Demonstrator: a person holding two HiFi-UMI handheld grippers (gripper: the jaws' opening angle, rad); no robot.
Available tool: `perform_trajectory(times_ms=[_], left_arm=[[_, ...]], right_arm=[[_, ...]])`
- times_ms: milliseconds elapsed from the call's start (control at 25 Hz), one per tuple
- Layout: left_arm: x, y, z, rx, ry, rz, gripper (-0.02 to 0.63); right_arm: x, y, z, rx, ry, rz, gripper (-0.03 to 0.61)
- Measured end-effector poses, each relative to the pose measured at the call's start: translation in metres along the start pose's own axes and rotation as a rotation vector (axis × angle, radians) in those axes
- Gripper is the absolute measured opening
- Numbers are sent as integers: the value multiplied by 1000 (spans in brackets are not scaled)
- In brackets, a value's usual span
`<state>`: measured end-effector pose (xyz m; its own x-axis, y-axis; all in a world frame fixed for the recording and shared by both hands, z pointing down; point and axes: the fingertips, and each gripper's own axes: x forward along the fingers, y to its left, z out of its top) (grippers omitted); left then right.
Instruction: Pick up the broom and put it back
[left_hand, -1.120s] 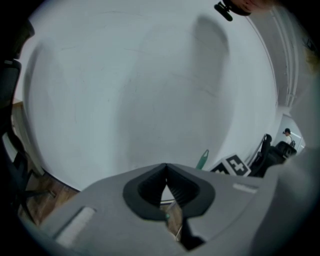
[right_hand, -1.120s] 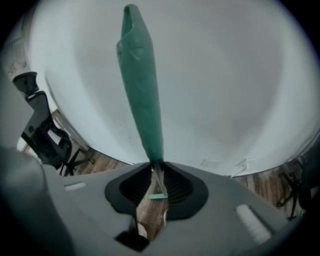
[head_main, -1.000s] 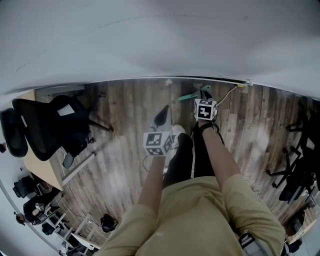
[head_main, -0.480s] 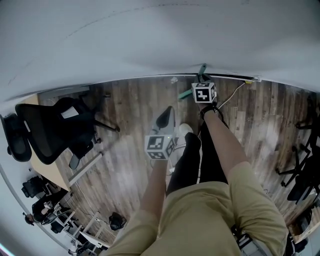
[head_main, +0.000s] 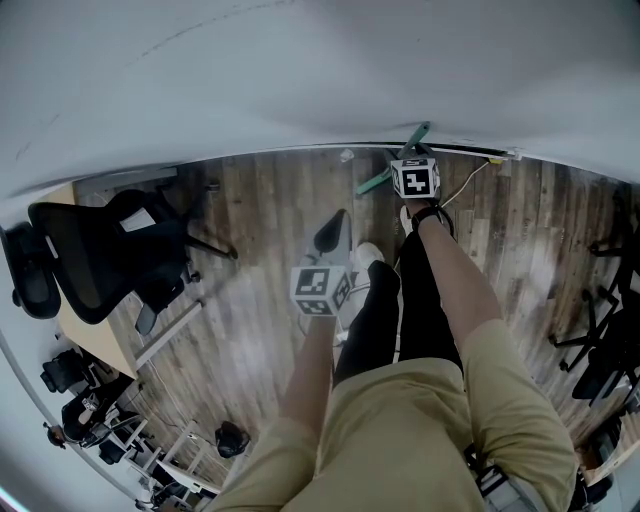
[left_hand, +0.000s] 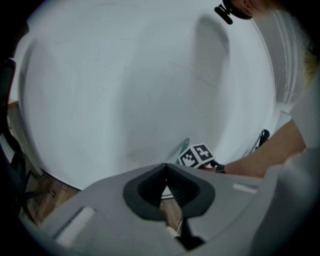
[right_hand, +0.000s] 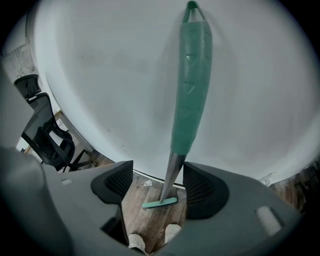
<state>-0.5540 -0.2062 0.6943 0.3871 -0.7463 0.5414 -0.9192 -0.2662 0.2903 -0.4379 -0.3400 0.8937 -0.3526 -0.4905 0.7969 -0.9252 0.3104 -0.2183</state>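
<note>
the right gripper (right_hand: 159, 186) has just been opening its jaws; they now stand wide apart, with the metal shaft of the broom (right_hand: 191, 85) between them and neither pad pressing on it. the broom leans on the white wall (right_hand: 90, 85), its green handle up the middle of the frame and its head on the wooden floor (right_hand: 150, 220) at lower centre. the left gripper (left_hand: 166, 172), at the head view's centre, has its jaws together on nothing.

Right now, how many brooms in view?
1. The broom stands against the wall, head on the floor, its handle between the right gripper's jaws, which have just opened. Cluttered room edges could hide others.
</note>
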Motion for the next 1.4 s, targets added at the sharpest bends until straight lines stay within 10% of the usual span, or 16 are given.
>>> perform_trajectory(times_ms=[960,1400], left_arm=[[6,-23,1,-4,6,-15,3],[-53,-55,122,46,-168,-33,3]], right_arm=[[-92,-44,-20,150,-88,8,344],[-291,21,99,80,-424,-54,70]])
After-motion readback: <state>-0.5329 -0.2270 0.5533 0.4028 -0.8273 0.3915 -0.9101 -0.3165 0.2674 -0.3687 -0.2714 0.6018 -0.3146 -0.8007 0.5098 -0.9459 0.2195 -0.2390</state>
